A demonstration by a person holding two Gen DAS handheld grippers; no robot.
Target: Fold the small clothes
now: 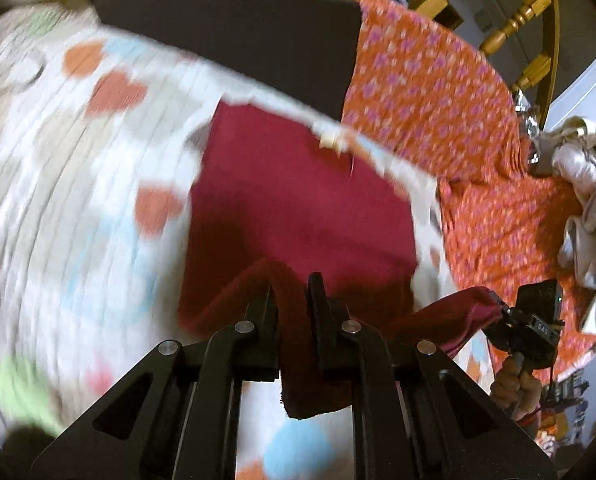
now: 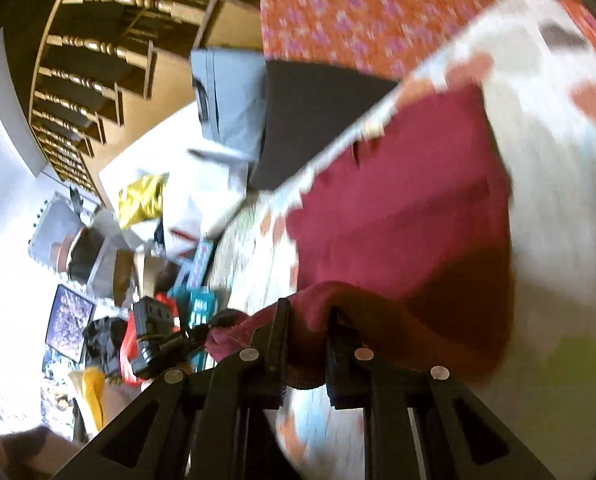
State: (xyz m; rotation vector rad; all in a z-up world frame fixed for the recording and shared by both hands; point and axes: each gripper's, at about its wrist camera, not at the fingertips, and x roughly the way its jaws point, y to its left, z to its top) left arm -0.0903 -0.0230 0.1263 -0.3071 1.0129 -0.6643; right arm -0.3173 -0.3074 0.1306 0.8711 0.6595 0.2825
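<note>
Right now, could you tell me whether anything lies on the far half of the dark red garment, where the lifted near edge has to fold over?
Nothing visible does. Both the left gripper and the right gripper are shut on the near edge of the dark red garment, and its far half lies bare on the heart-patterned white quilt.

The garment [image 1: 298, 200] lies on the quilt [image 1: 77, 180] before my jaws, the patterned sheet [image 1: 438, 100] right, clothes pile [image 1: 586, 200] far right.
</note>
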